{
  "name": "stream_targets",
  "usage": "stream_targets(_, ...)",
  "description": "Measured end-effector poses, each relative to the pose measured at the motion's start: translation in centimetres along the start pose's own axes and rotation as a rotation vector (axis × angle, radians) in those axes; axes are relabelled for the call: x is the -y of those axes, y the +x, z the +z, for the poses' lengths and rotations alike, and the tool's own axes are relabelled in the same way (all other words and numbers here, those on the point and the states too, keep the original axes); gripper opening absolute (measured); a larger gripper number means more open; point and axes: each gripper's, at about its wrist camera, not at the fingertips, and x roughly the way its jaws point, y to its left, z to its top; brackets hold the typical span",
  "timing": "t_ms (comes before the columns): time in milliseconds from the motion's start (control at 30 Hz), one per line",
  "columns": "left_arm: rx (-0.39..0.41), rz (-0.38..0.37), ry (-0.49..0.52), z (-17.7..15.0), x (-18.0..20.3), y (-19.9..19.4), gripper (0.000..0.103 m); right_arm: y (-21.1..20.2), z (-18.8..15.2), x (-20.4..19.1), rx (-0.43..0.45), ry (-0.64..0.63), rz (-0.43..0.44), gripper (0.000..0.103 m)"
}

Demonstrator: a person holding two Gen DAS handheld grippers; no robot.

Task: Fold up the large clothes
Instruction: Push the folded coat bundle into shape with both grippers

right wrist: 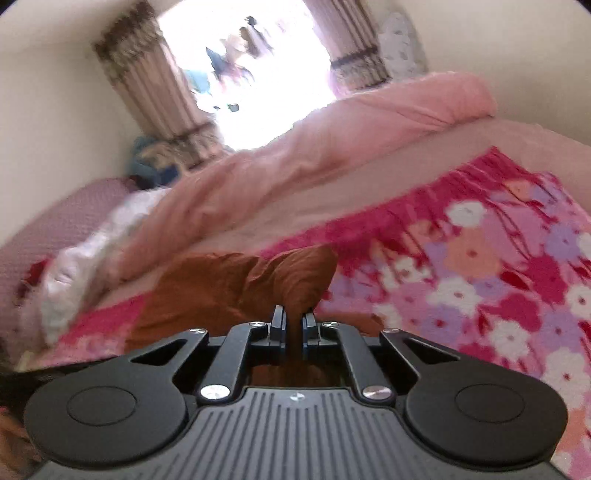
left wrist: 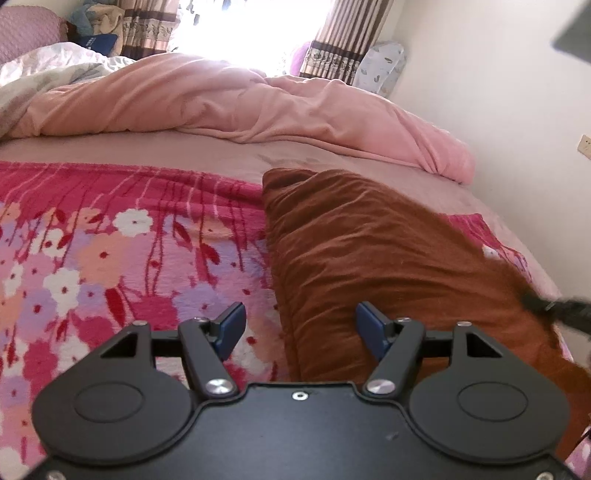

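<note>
Bright daylight from the curtained window (left wrist: 240, 33) washes over the bed, where a rumpled pale pink quilt (left wrist: 229, 99) is pushed back toward the far side, I judge to leave the near half free as a working surface. On that near half lies a fuzzy magenta blanket printed with white, peach and lilac flowers (left wrist: 110, 251), spread flat so a garment can be laid out on it.

What I am folding is the large rust-brown soft fabric garment (left wrist: 369, 258). It rests on the floral blanket as a long, doubled-up band running away from me toward the quilt, its far end just short of the pink folds.

My right gripper (right wrist: 293, 326) is clenched on a bunched edge of that brown cloth; in the right wrist view the fabric rises in a pinched ridge between the two narrow pads, lifted off the blanket. I hold it there, I think, so I can carry that edge over the rest of the garment.

My left gripper (left wrist: 300, 328) is released, its blue-padded fingers (left wrist: 232, 325) spread wide and holding nothing. It hovers over the left edge of the brown band, one pad above the blanket and one above the cloth, probably placed to take that edge or steady it while my right hand makes the fold.
</note>
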Motion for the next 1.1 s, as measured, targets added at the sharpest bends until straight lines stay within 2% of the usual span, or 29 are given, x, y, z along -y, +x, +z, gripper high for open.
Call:
stream_targets(67,-0.004,0.000,0.000,0.0,0.1,0.7,0.069,1.8,-0.8,0.9,-0.047,0.003,-0.047,0.008)
stream_targets(133,-0.001,0.018,0.020,0.0,0.4,1.3,0.069,2.9,-1.8,2.1,-0.065,0.055,-0.038,0.009)
stream_targets(200,-0.005,0.030,0.026,0.0,0.5,1.8,0.069,3.0,-2.1,2.5,-0.058,0.072,-0.026,0.009)
stream_targets(300,0.007,0.020,0.007,0.1,0.2,0.5,0.067,1.8,-1.9,1.9,-0.027,0.057,-0.032,0.018)
stream_targets(367,0.027,0.008,0.020,-0.8,0.0,-1.9,0.067,-0.5,-1.7,1.2,0.027,0.049,-0.039,0.045)
stream_targets(400,0.037,-0.005,0.030,-1.6,-0.1,-3.3,0.067,-1.9,-1.8,1.0,0.051,0.053,-0.050,0.053)
stream_targets(433,0.038,-0.023,0.038,-2.7,-0.3,-4.7,0.067,-3.3,-2.0,0.9,0.070,0.057,-0.058,0.064)
stream_targets(533,0.013,-0.083,0.068,-6.9,-0.4,-8.3,0.067,-7.5,-3.8,0.9,0.096,0.082,-0.028,0.072)
stream_targets(633,-0.022,-0.122,0.105,-11.1,0.3,-10.5,0.067,-10.2,-6.9,1.9,0.075,0.165,-0.018,0.074)
stream_targets(733,-0.024,-0.132,0.169,-13.4,1.7,-11.1,0.065,-11.9,-9.3,3.0,0.081,0.241,0.007,0.074)
stream_targets(767,-0.032,-0.130,0.182,-13.8,2.1,-10.9,0.060,-12.1,-9.9,3.3,0.080,0.256,0.017,0.074)
stream_targets(900,-0.059,-0.110,0.190,-14.7,2.5,-9.4,0.058,-11.3,-11.1,4.0,0.057,0.330,0.051,0.074)
stream_targets(1033,-0.083,-0.083,0.142,-14.9,2.0,-8.2,0.057,-10.9,-11.4,3.4,0.050,0.333,0.062,0.074)
stream_targets(1067,-0.081,-0.085,0.122,-14.9,1.8,-8.2,0.055,-11.1,-11.7,3.0,0.050,0.332,0.073,0.074)
stream_targets(1100,-0.083,-0.088,0.106,-14.8,1.6,-8.3,0.045,-10.9,-11.7,2.8,0.048,0.329,0.086,0.074)
